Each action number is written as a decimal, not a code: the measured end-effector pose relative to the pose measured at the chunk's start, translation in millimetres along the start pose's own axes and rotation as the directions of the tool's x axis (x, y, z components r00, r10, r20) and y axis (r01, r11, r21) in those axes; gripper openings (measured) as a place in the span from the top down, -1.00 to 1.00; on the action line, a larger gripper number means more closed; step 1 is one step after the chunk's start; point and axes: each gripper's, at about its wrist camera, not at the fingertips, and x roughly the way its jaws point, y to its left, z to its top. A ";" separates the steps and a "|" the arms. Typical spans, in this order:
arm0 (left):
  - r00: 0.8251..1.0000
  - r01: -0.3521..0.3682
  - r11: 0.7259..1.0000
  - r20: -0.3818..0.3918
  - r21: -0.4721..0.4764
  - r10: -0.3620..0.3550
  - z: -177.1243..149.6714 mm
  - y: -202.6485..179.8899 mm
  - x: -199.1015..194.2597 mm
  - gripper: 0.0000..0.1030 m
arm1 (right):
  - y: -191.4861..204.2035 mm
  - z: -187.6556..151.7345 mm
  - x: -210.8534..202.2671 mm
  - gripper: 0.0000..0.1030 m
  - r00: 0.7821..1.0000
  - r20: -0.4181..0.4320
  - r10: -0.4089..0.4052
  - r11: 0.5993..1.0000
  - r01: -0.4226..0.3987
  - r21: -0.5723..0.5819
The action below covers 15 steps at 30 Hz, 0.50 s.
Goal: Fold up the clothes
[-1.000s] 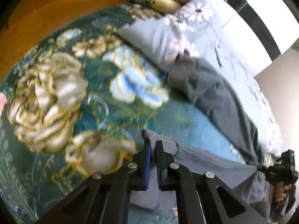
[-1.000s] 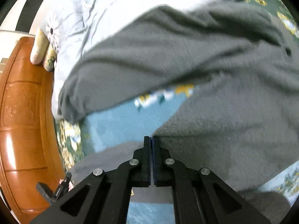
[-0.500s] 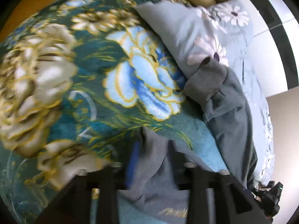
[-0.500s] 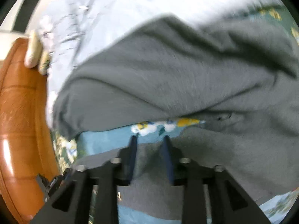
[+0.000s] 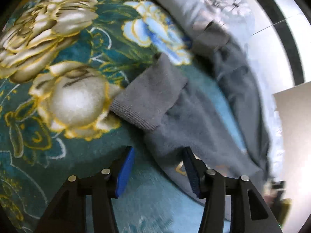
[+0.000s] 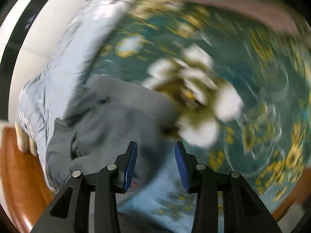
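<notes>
The grey sweater (image 5: 175, 128) lies on the floral blanket (image 5: 64, 62) of the bed, one ribbed cuff (image 5: 136, 114) now dropped flat ahead of the left tongs (image 5: 158, 172). A second ago both tongs pinched its cloth; now left and right tongs (image 6: 155, 165) are opening, clamping nothing. This fold looks laid down, so fresh grips likely come next

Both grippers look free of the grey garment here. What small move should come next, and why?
Probably bring the left gripper, jaws opening with nothing pinched, forward to the ribbed cuff of the grey garment, which lies flat on the floral blanket. The right gripper, also opening, holds nothing.
</notes>
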 end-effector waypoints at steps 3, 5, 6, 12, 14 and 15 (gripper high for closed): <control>0.998 0.008 0.998 0.065 -0.063 -0.004 -0.1 -1.1 -0.7 0.27 | -20.3 -5.6 5.3 -0.03 0.987 0.050 0.156 0.980 -0.161 0.120; 0.997 -0.015 0.996 0.074 -0.090 0.021 0.0 -1.4 1.4 0.45 | -20.0 -6.6 13.5 -0.07 0.973 0.057 0.225 0.960 -0.231 0.155; 0.996 -0.029 0.995 0.076 -0.093 0.036 -0.1 -3.4 1.9 0.54 | -18.5 -6.7 18.1 -0.07 0.965 0.056 0.255 0.951 -0.261 0.168; 0.991 -0.106 0.989 0.070 -0.101 0.113 2.8 -19.6 -0.3 0.81 | 2.1 3.5 35.5 0.70 0.991 -0.012 0.134 0.980 -0.131 0.148; 0.988 -0.114 0.990 0.091 -0.079 0.121 8.7 -28.3 -9.6 0.82 | 15.1 6.5 28.7 0.86 0.994 -0.007 0.113 0.988 -0.112 0.106; 0.987 -0.112 0.991 0.105 -0.067 0.119 11.5 -33.5 -15.5 0.82 | 22.3 8.1 24.0 0.86 0.995 0.000 0.104 0.992 -0.104 0.078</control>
